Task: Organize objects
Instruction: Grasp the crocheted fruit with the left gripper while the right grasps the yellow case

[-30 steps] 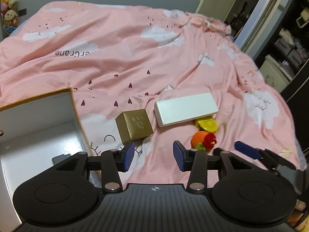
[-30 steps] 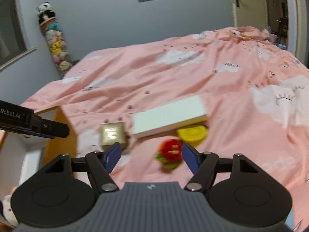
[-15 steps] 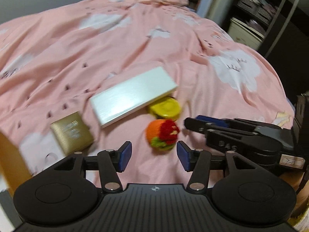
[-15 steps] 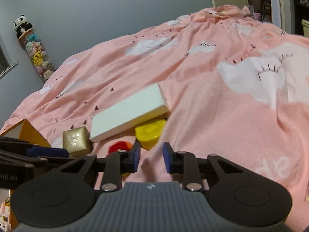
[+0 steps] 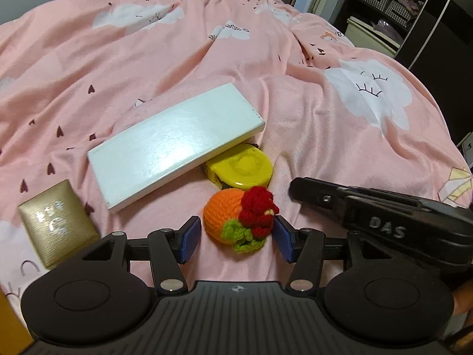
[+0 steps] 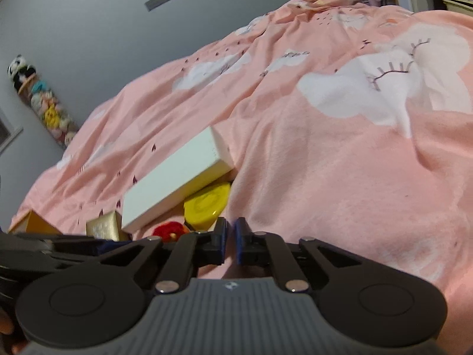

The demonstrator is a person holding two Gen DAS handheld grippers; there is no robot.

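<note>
The knitted toy (image 5: 236, 222) lies on the bed (image 5: 310, 112) near its front edge, between the wide-spread fingers of the left gripper (image 5: 235, 241), not yet held. Soft and round, it could squirt out if squeezed off-centre. The right gripper (image 6: 230, 244) hovers low, fingers nearly together, empty.

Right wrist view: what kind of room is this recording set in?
Most likely a bedroom. The items lie on a bed under a pink cloud-print duvet, a column of plush toys hangs on the grey wall, and the left wrist view shows wardrobe shelves with storage baskets.
</note>
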